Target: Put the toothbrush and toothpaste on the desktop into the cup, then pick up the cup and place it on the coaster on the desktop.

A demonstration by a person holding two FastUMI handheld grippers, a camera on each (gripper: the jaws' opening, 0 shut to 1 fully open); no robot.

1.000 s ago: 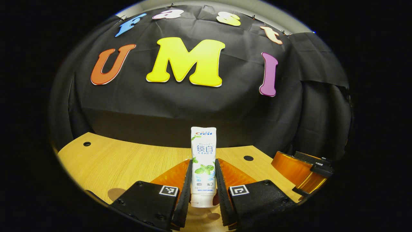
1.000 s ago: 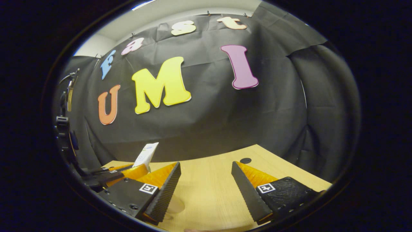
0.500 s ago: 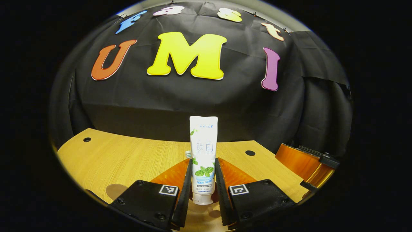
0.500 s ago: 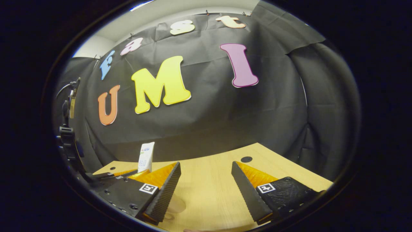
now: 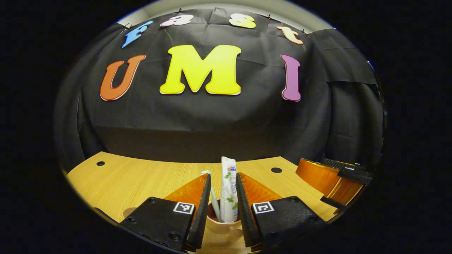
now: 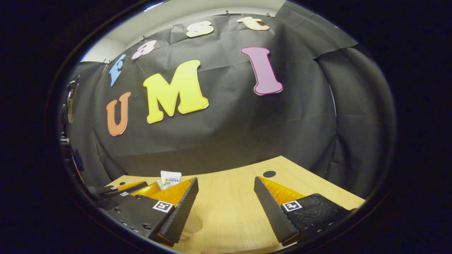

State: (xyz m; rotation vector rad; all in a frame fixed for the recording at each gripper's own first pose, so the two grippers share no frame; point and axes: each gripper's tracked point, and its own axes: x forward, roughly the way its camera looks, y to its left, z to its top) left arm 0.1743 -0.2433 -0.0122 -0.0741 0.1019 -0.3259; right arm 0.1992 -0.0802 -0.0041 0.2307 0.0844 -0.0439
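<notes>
A white toothpaste tube stands upright in a beige cup, between the fingers of my left gripper. A pale toothbrush leans in the same cup, left of the tube. The jaws stand a narrow way apart. The tube lies against the right finger only, so the grip looks loose. In the right gripper view, my right gripper hangs open over the wooden desktop with nothing in it. To its left there I see the left gripper and the tube's top.
The right gripper sits low at the right of the left gripper view. Round holes mark the desktop's back corners. A pale round patch, perhaps the coaster, lies left of the cup. The black booth wall closes the back.
The toothpaste tube has gone down from above the desktop into the cup beside the toothbrush, and turned more edge-on. The right gripper has stayed still and open.
</notes>
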